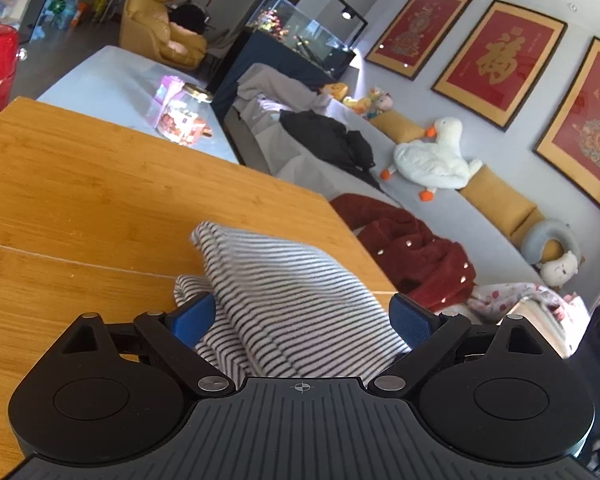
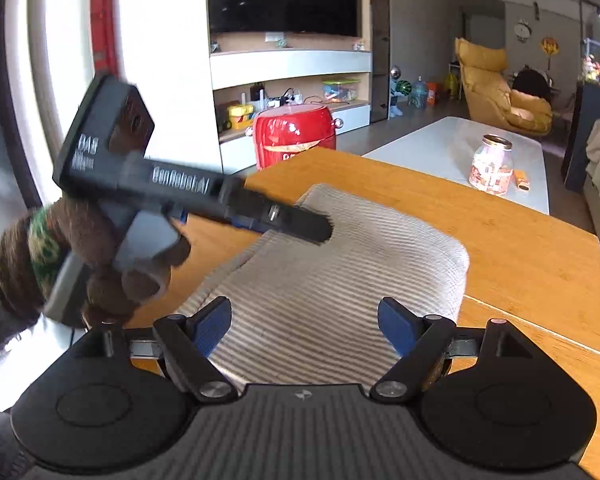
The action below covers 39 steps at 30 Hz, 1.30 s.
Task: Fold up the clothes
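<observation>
At the far left of my right wrist view, a gloved hand [image 2: 112, 256] grips my left claw [image 2: 312, 232], whose black tip lies on the far left edge of the striped garment [image 2: 332, 280]; from that side I cannot tell its spread. My left wrist view settles it: my left claw [image 1: 300, 320] stands wide, blue ribbed pads [image 1: 194, 318] on either side of a raised, rumpled fold of the cloth, neither pad pressing it. The garment is a soft knit with fine dark and white stripes, lying as a rounded rectangle on the bench [image 2: 520, 248], smooth honey-coloured bamboo with a thin seam line. My right claw [image 2: 304, 324] also stands wide, straddling the near edge of the cloth without pinching it. Bare bench lies open beyond the garment and to its right, up to the far edge. Past that edge stand a glossy red drum-shaped tub [image 2: 296, 136] and a pale low table [image 2: 452, 140] carrying a glass jar [image 2: 492, 168]. Right of the bench in the left wrist view, a fuzzy dark red coat [image 1: 412, 252] lies on a grey sofa [image 1: 460, 208].
</observation>
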{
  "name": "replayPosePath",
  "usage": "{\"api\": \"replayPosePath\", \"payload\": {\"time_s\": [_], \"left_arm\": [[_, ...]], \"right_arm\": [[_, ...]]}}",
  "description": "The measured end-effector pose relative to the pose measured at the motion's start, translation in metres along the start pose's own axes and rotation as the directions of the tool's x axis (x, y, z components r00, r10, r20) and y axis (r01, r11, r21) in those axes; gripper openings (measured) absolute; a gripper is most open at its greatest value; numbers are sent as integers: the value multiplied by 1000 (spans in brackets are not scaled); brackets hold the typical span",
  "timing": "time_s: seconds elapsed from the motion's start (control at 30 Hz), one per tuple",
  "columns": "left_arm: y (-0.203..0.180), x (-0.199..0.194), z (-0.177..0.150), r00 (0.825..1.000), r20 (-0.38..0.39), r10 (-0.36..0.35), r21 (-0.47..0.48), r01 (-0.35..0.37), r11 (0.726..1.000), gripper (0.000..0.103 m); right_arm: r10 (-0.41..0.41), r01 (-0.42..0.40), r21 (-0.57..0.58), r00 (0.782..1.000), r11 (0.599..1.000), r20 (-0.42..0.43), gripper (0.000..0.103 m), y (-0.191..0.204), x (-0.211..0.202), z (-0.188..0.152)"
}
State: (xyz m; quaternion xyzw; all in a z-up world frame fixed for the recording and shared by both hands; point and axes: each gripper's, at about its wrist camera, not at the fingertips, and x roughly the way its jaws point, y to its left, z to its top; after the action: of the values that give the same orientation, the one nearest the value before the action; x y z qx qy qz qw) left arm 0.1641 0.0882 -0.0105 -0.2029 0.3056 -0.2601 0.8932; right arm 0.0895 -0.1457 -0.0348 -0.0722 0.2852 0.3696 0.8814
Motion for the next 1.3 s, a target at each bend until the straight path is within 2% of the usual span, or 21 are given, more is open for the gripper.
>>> {"api": "replayPosePath", "payload": {"time_s": [0.13,0.2,0.27,0.37,0.47,0.53,0.57,0.6,0.67,0.7,0.77,0.87,0.93,1.07,1.17,1.23,1.3], "left_arm": [[1,11,-4,999,-36,28,15,-28,999,97],[1,12,-5,999,-42,32,24,-31,999,97],[1,12,-7,998,-46,36,39,-34,999,97],[2,12,-8,998,-56,36,44,-33,998,97],[3,12,-9,997,-69,33,47,-30,998,97],[4,13,-9,996,-79,31,50,-27,998,96],[5,14,-10,996,-85,31,52,-26,998,96],[5,15,-10,995,-90,30,53,-26,998,96],[5,17,-11,995,-98,28,54,-23,998,96],[5,17,-11,995,-98,30,56,-25,998,97],[5,17,-11,995,-95,26,52,-21,998,98],[9,17,-11,995,-96,19,33,-15,999,98],[9,15,-12,995,-90,31,27,-29,999,97],[6,1,-15,997,-77,9,5,-9,1000,97],[0,-5,-19,994,-103,-39,10,41,999,98],[-1,-3,-23,989,-131,-74,-4,74,997,99],[0,3,-27,986,-153,-64,-24,61,998,99]], "right_arm": [[-28,18,179,998,984,53,81,-52,-9,19],[-53,31,273,996,962,71,82,-81,-8,27],[-50,26,385,997,923,53,83,-111,9,28],[15,-21,520,1000,854,15,83,-147,46,22],[106,-50,627,993,777,-52,84,-165,94,8],[153,-87,654,987,751,-45,85,-166,112,4],[175,-107,648,984,754,-42,79,-163,116,7],[174,-117,625,984,772,-30,70,-157,116,12],[177,-156,550,984,820,15,62,-143,106,23],[183,-181,500,982,847,46,59,-134,98,28],[184,-199,459,980,866,77,58,-128,88,32],[150,-163,436,987,885,66,58,-124,77,28],[117,-126,427,992,895,49,61,-121,71,22],[49,-51,406,999,912,16,72,-115,58,10],[-3,6,389,1000,921,-8,81,-111,48,2],[-37,43,376,999,926,-23,81,-108,41,-4],[-49,57,381,998,923,-30,82,-105,35,-12]]}}
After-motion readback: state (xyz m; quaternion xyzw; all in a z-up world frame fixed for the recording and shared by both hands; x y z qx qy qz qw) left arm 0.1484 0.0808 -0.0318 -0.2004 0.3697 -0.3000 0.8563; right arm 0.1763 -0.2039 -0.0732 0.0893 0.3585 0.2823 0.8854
